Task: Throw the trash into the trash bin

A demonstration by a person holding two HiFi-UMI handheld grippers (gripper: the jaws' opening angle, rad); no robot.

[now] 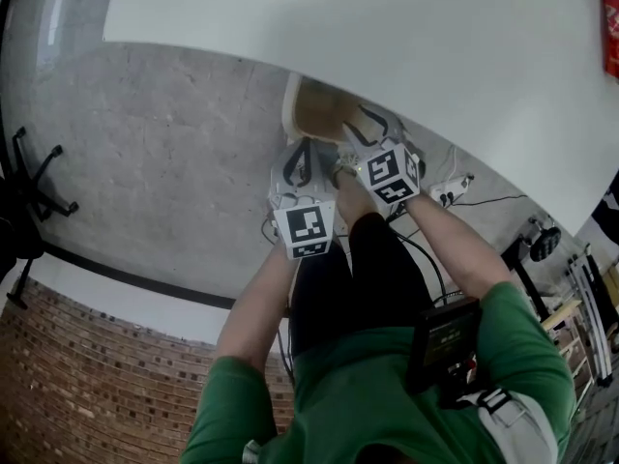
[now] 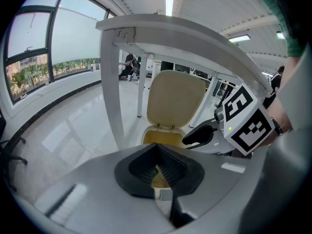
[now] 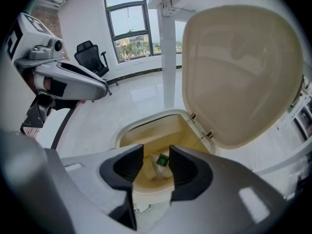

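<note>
A beige trash bin (image 1: 314,114) stands on the floor under a white table, its lid (image 3: 239,72) swung up. Inside the bin (image 3: 146,130) lies a crumpled pale wrapper with a green label (image 3: 161,162), seen through the gap of my right gripper (image 3: 156,152). That gripper is open above the bin's mouth and its pads touch nothing. My left gripper (image 2: 157,155) hovers beside it, to the left in the head view, with its ribbed pads together and nothing between them. In the head view both the left gripper (image 1: 300,167) and the right gripper (image 1: 372,129) hang over the bin.
The white table (image 1: 387,27) overhangs the bin, and its leg (image 2: 111,91) stands just left of the lid. A black office chair (image 1: 29,191) is at the far left. A power strip with cables (image 1: 450,191) lies right of the bin. A red item (image 1: 611,32) sits on the table's right edge.
</note>
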